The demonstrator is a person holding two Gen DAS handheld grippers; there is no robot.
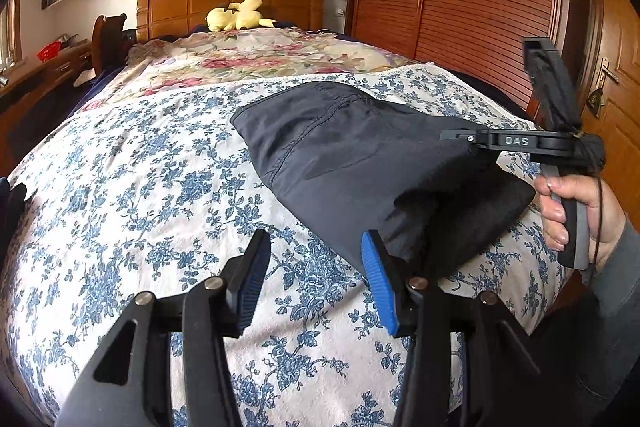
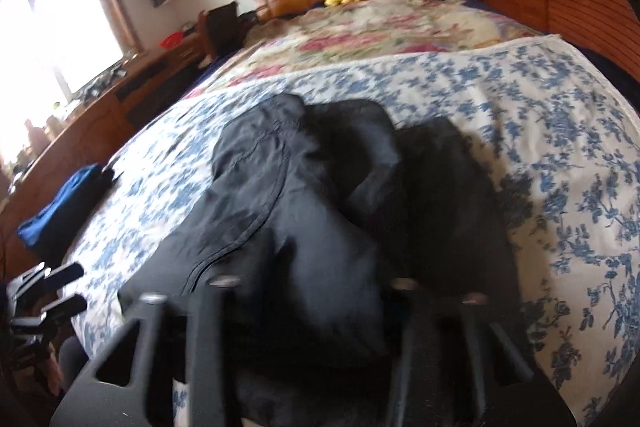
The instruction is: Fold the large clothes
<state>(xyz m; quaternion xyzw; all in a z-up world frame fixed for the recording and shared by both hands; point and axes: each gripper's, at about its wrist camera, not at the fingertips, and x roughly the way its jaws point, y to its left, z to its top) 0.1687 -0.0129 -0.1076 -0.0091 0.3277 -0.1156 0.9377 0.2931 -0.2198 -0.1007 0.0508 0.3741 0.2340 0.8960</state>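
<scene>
Two tools are over the bed (image 1: 120, 195), one in each of your hands. Your left tool (image 1: 316, 279) stands partly open with nothing between its blue pads (image 1: 378, 287); only the flowered sheet shows in the gap. The dark garment (image 1: 352, 163) lies on the sheet at about one o'clock from that tool, its near corner just beside the right-hand pad. Your right tool (image 1: 460, 137) comes in from three o'clock, your hand (image 1: 576, 215) on its grip, its tip pinching the garment's raised edge. In the right wrist view the cloth drapes over that tool's fingers and hides them; the picture is blurred. A yellow plush (image 1: 236, 15) lies at twelve o'clock by the headboard.
</scene>
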